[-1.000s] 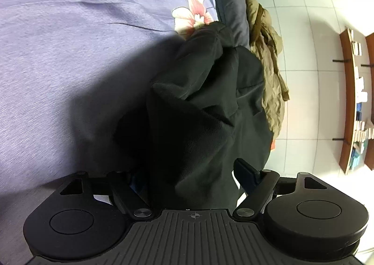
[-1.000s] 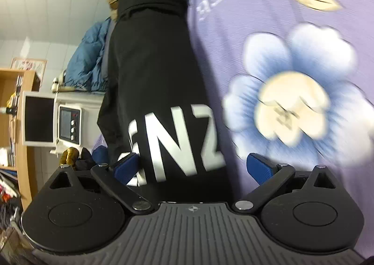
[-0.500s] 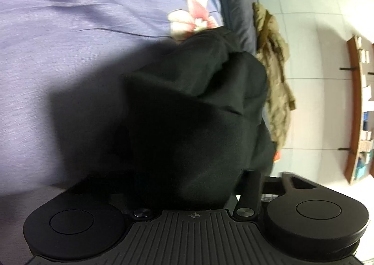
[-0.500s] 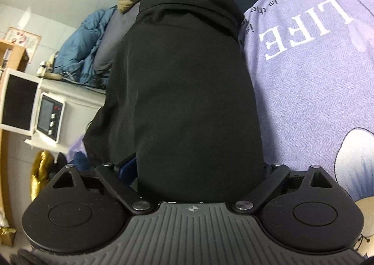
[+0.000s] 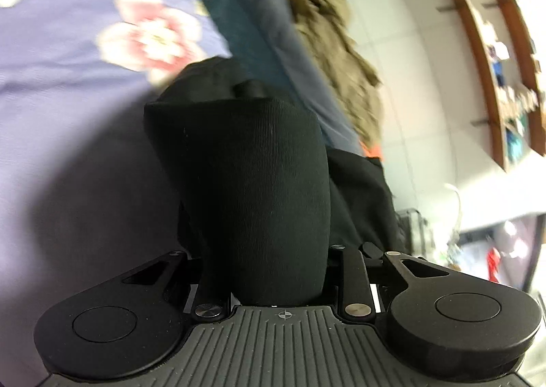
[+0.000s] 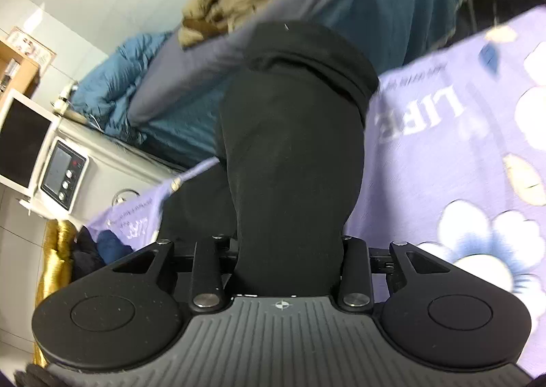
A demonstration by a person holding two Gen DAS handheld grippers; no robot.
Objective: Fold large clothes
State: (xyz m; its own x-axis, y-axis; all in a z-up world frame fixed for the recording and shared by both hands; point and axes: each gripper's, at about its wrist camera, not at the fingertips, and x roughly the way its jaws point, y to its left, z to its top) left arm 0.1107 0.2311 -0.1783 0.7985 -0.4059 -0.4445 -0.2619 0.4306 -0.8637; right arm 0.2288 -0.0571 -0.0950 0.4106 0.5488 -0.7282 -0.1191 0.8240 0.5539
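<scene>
Between the fingers of both grippers hangs a bunched black knit garment point(image 5: 252, 182), lifted over the lilac flower-printed bedspread point(image 6: 460, 161). Left gripper point(image 5: 264, 271) and right gripper point(image 6: 290, 260) have each just been closing, and each now pinches a thick fold of that cloth. Right of the right gripper's fingers, white print on the bedspread reads "LIFE" upside down; smaller lines beside it are too blurred to read
</scene>
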